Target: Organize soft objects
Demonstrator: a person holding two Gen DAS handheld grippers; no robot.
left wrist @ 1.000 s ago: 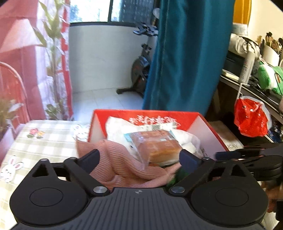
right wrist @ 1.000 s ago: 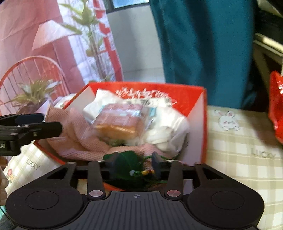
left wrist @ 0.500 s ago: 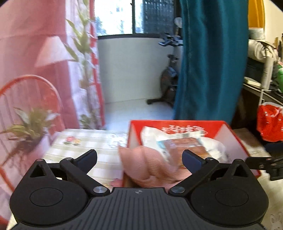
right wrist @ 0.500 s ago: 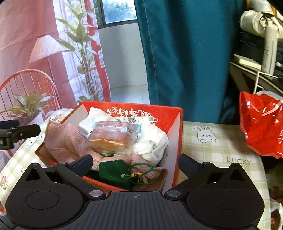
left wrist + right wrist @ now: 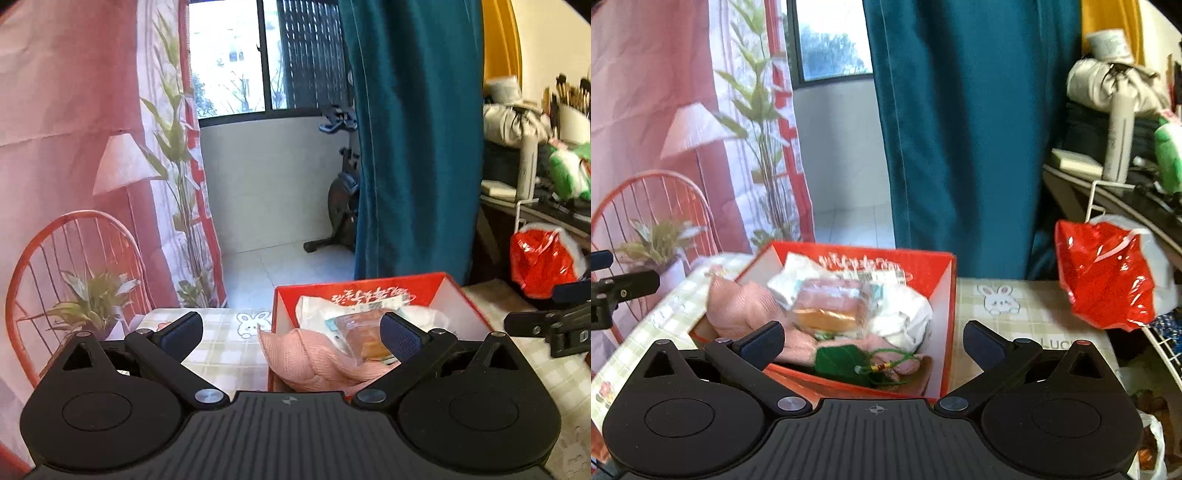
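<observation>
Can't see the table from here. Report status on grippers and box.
Left gripper open, empty. Right gripper open, empty. Red box holds pink knit, wrapped bread, green pouch. Nothing blocking.

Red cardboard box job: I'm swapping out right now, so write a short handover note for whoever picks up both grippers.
Left gripper: open, nothing held, above the table in front of the box.
Right gripper: open, nothing held, above the box's near edge.
Red cardboard box stands on the checked tablecloth. Inside: pink knitted cloth, draped over the left wall; wrapped bread slice on top; white soft bundle; green fabric pouch with cord at the near edge.
Done: these four are boxed.
Left: perhaps tuck the pink cloth in; no other loose soft things seen on the table.
</observation>
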